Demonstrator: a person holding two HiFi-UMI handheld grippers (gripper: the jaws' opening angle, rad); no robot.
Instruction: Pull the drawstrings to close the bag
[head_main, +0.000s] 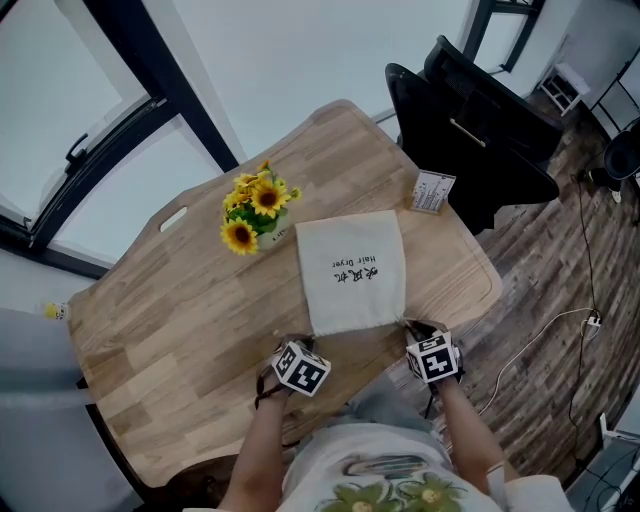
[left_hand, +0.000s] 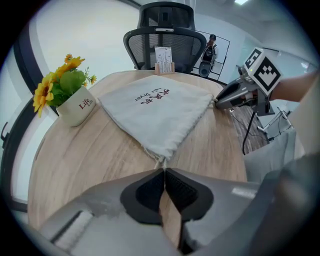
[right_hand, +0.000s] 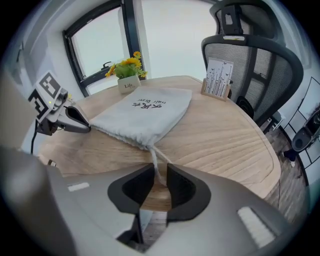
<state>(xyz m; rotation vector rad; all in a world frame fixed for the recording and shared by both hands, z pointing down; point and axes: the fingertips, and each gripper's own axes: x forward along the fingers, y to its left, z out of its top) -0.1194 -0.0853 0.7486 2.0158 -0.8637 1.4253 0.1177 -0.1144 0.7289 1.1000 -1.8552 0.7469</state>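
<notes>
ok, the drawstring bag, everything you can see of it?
The bag is pale grey cloth with dark print, lying flat on the wooden table, puckered mouth edge toward the person. A cord leaves each near corner: the left hand-held gripper is shut on the left cord; the right cord lies between the right hand-held gripper's parted jaws, unpinched.

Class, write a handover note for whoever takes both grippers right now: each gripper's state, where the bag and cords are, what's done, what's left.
Left gripper: shut on the left cord at a near corner of the bag.
Right gripper: open, right cord between its jaws, not pinched.
Bag: flat on the table, mouth toward you, not closed.
Done: left cord gripped.
Left: clamp right cord, pull both outward.
</notes>
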